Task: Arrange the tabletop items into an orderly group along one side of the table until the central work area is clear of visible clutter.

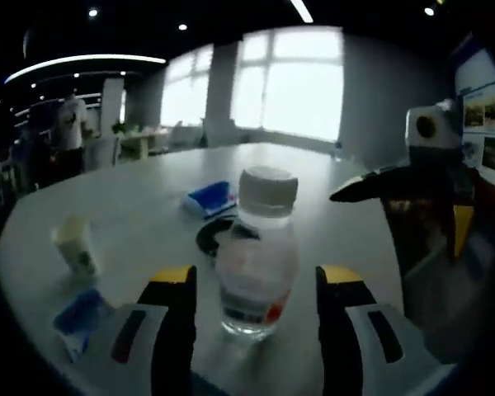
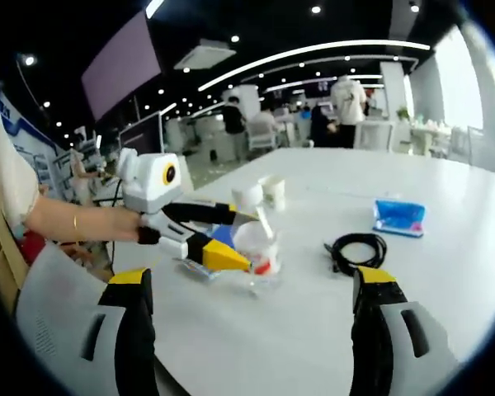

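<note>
The water bottle (image 1: 256,252) is framed between the wide-open jaws of the left hand-held gripper (image 1: 256,289), not squeezed yet. Thin, slick plastic is expected, so the lower body is best gripped. The right hand-held gripper (image 2: 252,289) is spread wide too.

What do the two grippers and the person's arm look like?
The right gripper has grey jaws with yellow tips and black inner pads. The left gripper has black jaws with yellow tips and a white body. The arm behind it wears a thin bracelet and a white sleeve.
</note>
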`<action>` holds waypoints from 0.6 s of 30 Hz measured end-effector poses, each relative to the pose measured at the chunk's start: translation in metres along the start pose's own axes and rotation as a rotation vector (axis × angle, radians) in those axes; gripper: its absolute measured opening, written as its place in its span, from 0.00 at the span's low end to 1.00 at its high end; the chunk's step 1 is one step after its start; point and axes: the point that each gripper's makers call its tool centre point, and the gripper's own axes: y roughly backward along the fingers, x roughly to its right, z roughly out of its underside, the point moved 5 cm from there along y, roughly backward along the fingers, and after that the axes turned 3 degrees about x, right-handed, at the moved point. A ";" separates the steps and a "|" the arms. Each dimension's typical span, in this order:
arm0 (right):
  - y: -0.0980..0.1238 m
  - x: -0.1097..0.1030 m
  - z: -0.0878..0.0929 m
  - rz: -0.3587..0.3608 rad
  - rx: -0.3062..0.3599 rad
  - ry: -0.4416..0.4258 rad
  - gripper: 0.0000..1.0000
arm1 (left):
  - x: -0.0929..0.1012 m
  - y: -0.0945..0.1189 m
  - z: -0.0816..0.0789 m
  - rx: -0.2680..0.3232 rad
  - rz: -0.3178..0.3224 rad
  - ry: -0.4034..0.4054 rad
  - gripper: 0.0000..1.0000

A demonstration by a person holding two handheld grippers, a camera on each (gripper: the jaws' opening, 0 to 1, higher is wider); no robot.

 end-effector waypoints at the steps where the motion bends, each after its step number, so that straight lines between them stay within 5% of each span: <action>1: -0.001 0.000 0.002 -0.001 -0.009 0.004 1.00 | -0.001 0.000 0.001 -0.002 0.012 0.003 0.51; 5: -0.004 -0.003 0.007 -0.008 -0.045 0.025 0.99 | -0.003 -0.002 0.002 -0.018 0.038 -0.042 0.40; 18: -0.004 -0.002 0.012 -0.011 -0.076 0.029 0.99 | -0.007 -0.008 -0.001 -0.059 0.176 -0.138 0.36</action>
